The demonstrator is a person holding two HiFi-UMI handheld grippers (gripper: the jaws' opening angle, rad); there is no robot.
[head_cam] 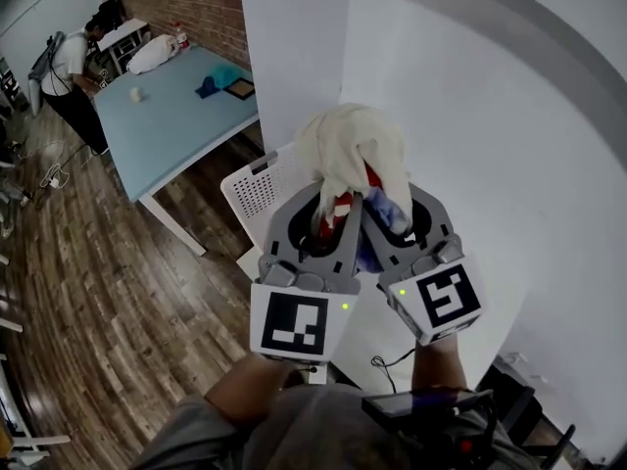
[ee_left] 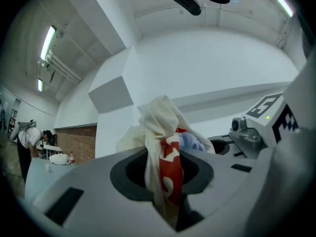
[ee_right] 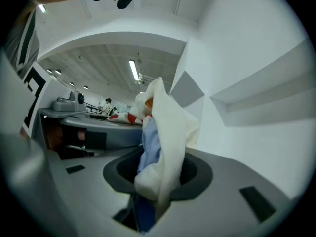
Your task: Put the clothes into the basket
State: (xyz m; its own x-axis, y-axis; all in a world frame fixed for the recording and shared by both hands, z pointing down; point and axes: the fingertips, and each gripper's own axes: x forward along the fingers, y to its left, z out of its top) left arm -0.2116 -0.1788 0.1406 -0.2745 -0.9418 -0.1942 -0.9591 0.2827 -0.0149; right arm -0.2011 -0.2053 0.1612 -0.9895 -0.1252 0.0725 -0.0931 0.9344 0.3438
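Observation:
A bundle of clothes, cream cloth with red-and-white and light blue parts, is held up in the air by both grippers side by side. My left gripper is shut on the cream and red-white cloth. My right gripper is shut on the cream and blue cloth. The white perforated basket stands on the floor below and to the left of the bundle, mostly hidden behind the grippers.
A white wall and pillar rise right behind the basket. A light blue table with small items stands at the back left, a person beside it. Wooden floor spreads to the left.

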